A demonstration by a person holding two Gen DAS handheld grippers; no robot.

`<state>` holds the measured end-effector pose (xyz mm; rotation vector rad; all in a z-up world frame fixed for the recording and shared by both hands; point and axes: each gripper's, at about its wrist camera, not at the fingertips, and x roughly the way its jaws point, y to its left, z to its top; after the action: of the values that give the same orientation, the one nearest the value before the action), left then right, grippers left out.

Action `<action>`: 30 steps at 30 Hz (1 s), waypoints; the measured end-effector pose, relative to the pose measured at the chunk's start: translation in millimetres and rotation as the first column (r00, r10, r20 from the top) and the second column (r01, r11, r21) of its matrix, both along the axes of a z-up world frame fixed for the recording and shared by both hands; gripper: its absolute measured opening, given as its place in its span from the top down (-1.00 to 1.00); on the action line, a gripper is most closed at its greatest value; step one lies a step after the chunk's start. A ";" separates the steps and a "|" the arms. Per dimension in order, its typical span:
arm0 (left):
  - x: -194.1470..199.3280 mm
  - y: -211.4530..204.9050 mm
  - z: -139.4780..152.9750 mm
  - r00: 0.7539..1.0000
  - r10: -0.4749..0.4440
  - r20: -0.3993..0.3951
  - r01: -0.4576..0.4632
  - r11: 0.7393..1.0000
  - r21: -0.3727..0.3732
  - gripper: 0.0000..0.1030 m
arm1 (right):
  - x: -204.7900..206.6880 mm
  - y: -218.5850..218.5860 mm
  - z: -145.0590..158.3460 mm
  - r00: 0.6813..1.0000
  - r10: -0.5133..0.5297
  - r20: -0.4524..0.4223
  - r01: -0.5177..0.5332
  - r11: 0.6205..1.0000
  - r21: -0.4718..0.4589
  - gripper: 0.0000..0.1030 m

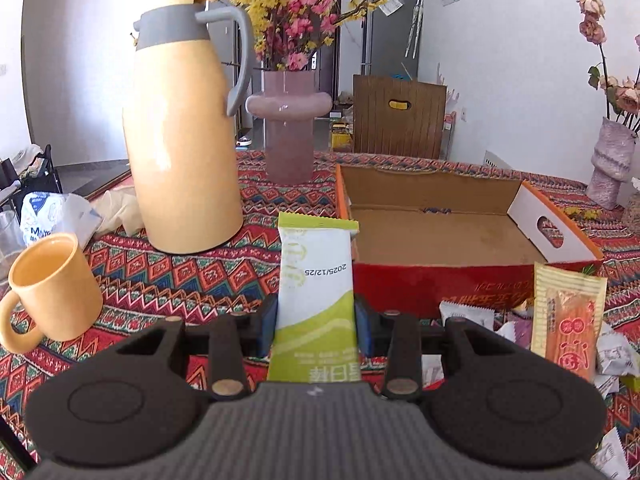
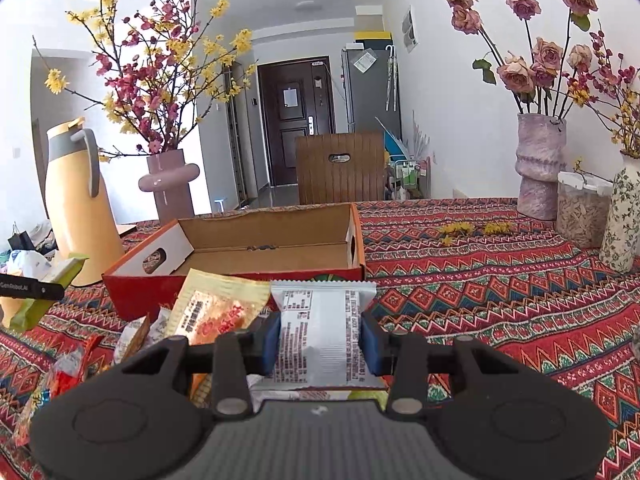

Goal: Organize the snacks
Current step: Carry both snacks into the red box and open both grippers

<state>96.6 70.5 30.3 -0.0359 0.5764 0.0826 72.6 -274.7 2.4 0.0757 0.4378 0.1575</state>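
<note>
My left gripper [image 1: 316, 322] is shut on a green and white snack packet [image 1: 314, 280], held upright above the patterned cloth, just left of the open cardboard box [image 1: 440, 280]. In the right wrist view my right gripper [image 2: 322, 338] is shut on a silver and white snack packet [image 2: 320, 320], in front of the same box [image 2: 240, 280], which stands empty. A yellow and orange packet [image 2: 216, 308] leans among several loose snacks [image 2: 80, 364] at the box's front. That yellow packet [image 1: 568, 320] also shows at the right of the left wrist view. The left gripper with its green packet [image 2: 44, 292] appears at the far left.
A yellow thermos jug [image 1: 184, 140] and a yellow mug [image 1: 52, 284] stand left of the box. A pink vase of blossom [image 1: 288, 136] is behind. Rose vases [image 2: 540, 168] and a floral vase [image 2: 622, 216] stand at the far right. A wooden chair back [image 2: 340, 168] is beyond the table.
</note>
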 end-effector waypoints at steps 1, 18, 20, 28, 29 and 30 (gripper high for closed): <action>2.2 -2.6 4.6 1.000 -0.005 0.009 0.005 1.000 0.000 0.24 | 4.0 0.9 2.4 1.000 0.004 0.007 -0.004 1.000 0.001 0.22; 71.2 -58.0 40.5 0.998 -0.043 0.037 0.043 0.999 0.009 0.24 | 118.1 23.4 39.2 0.999 0.045 0.010 -0.045 0.997 0.067 0.22; 82.7 -63.3 38.5 0.999 -0.035 0.024 0.035 0.999 0.020 0.24 | 135.3 29.3 37.0 0.999 0.044 -0.013 -0.043 0.997 0.060 0.22; 127.0 -78.1 14.5 0.998 -0.003 -0.068 0.005 0.999 0.033 0.24 | 193.1 49.8 6.3 0.989 0.034 -0.142 -0.034 0.999 0.006 0.22; 130.9 -79.5 10.3 0.997 0.001 -0.081 0.002 0.999 0.035 0.24 | 197.2 50.9 1.5 0.987 0.035 -0.159 -0.035 0.999 0.003 0.22; 133.7 -80.4 7.0 0.996 0.003 -0.091 0.001 0.999 0.038 0.24 | 199.6 51.5 -1.6 0.985 0.035 -0.169 -0.035 0.999 0.004 0.22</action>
<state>230.2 -9.9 37.4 0.0045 0.6657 0.0965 272.2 -223.3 0.7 0.0824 0.6091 0.1867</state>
